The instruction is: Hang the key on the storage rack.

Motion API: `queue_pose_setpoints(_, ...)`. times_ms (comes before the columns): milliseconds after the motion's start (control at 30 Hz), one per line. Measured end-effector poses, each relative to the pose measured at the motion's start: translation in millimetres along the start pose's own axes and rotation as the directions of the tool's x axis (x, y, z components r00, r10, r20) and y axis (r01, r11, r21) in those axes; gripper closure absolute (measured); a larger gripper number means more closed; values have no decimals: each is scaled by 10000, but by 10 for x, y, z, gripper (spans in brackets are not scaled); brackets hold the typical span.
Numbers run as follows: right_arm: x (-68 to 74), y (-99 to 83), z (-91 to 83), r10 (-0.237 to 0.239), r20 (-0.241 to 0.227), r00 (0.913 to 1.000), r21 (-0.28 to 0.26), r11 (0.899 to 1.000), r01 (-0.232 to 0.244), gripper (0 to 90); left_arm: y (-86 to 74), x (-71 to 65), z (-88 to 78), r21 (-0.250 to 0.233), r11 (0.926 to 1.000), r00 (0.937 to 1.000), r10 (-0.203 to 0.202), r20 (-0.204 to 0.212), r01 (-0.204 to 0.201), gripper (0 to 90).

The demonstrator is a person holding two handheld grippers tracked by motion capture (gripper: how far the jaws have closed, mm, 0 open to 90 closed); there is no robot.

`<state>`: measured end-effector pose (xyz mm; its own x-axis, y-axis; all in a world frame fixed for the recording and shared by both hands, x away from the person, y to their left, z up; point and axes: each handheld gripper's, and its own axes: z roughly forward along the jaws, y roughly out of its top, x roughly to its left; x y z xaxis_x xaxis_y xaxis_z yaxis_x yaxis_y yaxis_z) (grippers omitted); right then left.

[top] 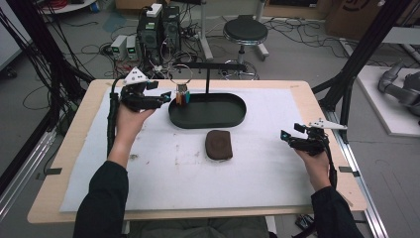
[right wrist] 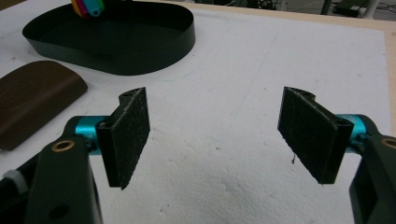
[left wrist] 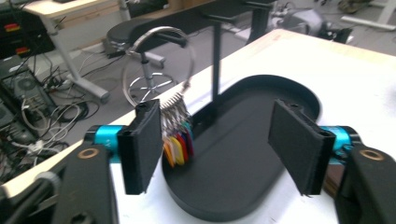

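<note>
The left claw (top: 166, 99) hovers with jaws apart by the key bunch (left wrist: 176, 140) hanging from a stand (left wrist: 215, 60) over the black tray (top: 233, 119), upper centre of the high view. The keys look light, loose, jangly; the ring (left wrist: 187, 51) seems the surest hold. The right claw (top: 285, 136) idles agape at right, above the desk (top: 297, 89)

Pouch (top: 219, 144) just before tray (top: 233, 120).
</note>
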<state>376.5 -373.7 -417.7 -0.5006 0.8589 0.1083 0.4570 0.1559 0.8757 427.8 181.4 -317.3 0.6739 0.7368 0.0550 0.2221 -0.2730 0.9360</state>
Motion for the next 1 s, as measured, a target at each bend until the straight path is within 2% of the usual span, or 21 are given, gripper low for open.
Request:
queue_pose_setpoints(233, 10, -2, 9, -47, 7, 10000, 75, 10000, 47, 254, -187, -190, -227, -337, 9994, 9988, -48, 481, 64, 306)
queue_pose_setpoints(433, 24, 1, 5, -70, -5, 10000, 117, 9999, 70, 254, -401, -334, -371, -451, 9990, 9983, -14, 577, 40, 298)
queue_pose_setpoints(500, 29, 1, 5, -67, 1, 10000, 90, 9999, 67, 254, -478, -367, -413, -492, 9987, 9979, -122, 637, 154, 297)
queue_pose_setpoints(567, 32, 1, 5, -80, -6, 10000, 97, 9999, 80, 254, -549, -391, -450, -503, 9985, 9972, -171, 729, 208, 297)
queue_pose_setpoints(667, 33, 2, 8, -58, 11, 10000, 84, 9999, 58, 254, -625, -425, -498, -365, 9993, 9981, -95, 605, 117, 291)
queue_pose_setpoints(833, 30, -1, 19, -61, 5, 10000, 148, 9999, 61, 249, -769, -444, -603, -502, 9975, 9969, -467, 637, 499, 272)
queue_pose_setpoints(1000, 25, -8, 16, 71, 56, 10000, 254, 9997, -72, 223, -897, -463, -688, -482, 9963, 9948, -674, 762, 712, 253)
